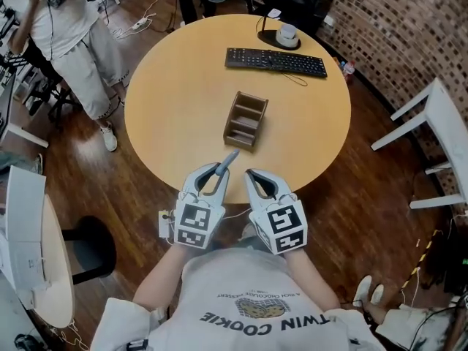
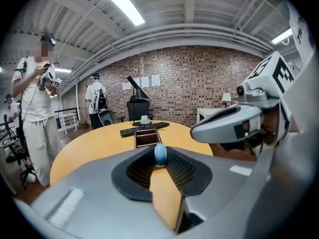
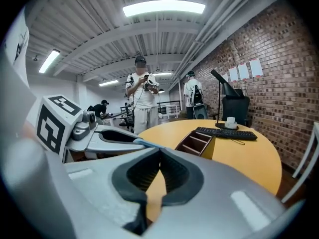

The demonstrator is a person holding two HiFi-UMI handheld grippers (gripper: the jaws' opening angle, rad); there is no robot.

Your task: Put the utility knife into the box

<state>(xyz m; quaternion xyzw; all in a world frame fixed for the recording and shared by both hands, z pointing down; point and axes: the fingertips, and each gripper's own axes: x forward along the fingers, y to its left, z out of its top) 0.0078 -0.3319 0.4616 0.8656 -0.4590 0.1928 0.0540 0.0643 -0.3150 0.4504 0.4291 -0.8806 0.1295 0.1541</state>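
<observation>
A brown wooden box [image 1: 245,121] with open compartments stands in the middle of the round yellow table [image 1: 175,86]. My left gripper [image 1: 217,172] is over the table's near edge, shut on the grey-blue utility knife [image 1: 228,158], whose end sticks out toward the box. In the left gripper view the knife's blue end [image 2: 160,154] shows between the pads, with the box [image 2: 147,136] straight ahead. My right gripper [image 1: 251,174] is close beside the left, shut with nothing in it. In the right gripper view the box [image 3: 198,142] lies ahead to the right, and the knife's tip [image 3: 138,144] pokes in from the left.
A black keyboard [image 1: 276,61] and a cup on a dark pad [image 1: 287,35] lie at the table's far side. A person in white [image 1: 73,42] stands at the far left. A white chair [image 1: 439,137] is at the right, a white table [image 1: 36,254] at the near left.
</observation>
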